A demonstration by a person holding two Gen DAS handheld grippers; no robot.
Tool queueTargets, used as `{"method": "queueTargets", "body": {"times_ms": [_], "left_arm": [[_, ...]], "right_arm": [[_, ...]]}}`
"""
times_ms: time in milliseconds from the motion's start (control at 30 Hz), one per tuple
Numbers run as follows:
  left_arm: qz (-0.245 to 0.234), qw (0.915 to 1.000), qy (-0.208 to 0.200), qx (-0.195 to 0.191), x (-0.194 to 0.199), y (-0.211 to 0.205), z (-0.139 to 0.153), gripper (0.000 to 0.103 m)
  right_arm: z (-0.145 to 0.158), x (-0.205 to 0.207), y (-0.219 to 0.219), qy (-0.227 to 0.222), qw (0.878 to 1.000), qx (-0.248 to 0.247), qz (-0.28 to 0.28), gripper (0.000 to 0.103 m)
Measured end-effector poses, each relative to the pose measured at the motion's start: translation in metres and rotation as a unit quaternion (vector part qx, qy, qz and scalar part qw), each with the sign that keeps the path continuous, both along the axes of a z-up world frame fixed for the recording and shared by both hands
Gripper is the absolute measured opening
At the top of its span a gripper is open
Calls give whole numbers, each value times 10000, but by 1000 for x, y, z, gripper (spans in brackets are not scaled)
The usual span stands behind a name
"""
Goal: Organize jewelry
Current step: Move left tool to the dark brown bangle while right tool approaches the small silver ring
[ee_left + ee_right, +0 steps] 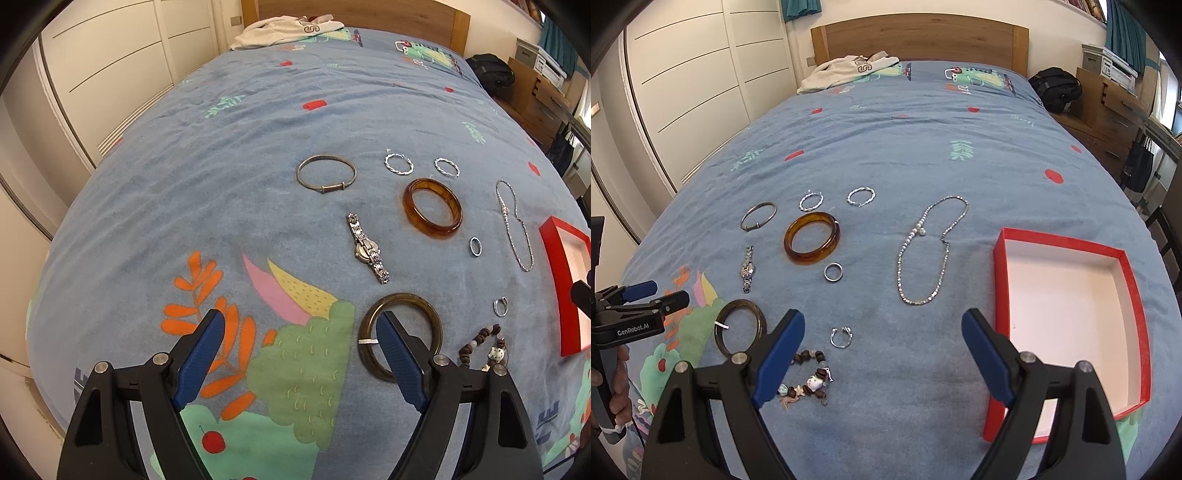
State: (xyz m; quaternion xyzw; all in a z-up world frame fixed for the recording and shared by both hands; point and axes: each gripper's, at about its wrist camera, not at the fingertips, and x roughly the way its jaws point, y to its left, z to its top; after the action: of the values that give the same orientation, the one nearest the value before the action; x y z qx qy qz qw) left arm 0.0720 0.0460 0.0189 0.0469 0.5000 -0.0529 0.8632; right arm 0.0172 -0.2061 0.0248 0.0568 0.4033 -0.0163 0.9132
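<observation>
Jewelry is lying spread over a blue patterned bedspread [886,147]. Nearest the left gripper [301,325], whose jaws are standing wide apart with nothing between them, a dark bangle [400,338] is resting flat, one blue finger overlapping it in view. An amber bangle [812,238], a silver watch [747,269], a chain necklace [923,251] and a beaded bracelet [809,380] are sitting apart from each other. The right gripper [882,325] is hovering with jaws spread, empty, just beside an open red box [1067,243] whose white inside is holding nothing.
</observation>
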Motion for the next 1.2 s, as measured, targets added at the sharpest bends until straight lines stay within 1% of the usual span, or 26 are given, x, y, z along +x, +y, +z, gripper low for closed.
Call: {"method": "queueTargets", "body": {"times_ms": [367, 533, 733, 900, 1200], "left_arm": [[-114, 9999, 32, -55, -4, 0, -4, 82], [-88, 9999, 65, -88, -4, 2, -7, 80], [-142, 9998, 98, -106, -4, 1, -11, 77], [-205, 9996, 134, -141, -5, -2, -16, 76], [-256, 9994, 156, -148, -3, -6, -21, 75]], "right_arm": [[-8, -2, 12, 64, 9999, 40, 107, 87], [-11, -2, 19, 117, 9997, 41, 198, 87], [-18, 0, 17, 198, 9995, 109, 220, 86], [-26, 2, 17, 286, 9992, 119, 240, 85], [-31, 6, 15, 306, 9991, 141, 258, 83]]}}
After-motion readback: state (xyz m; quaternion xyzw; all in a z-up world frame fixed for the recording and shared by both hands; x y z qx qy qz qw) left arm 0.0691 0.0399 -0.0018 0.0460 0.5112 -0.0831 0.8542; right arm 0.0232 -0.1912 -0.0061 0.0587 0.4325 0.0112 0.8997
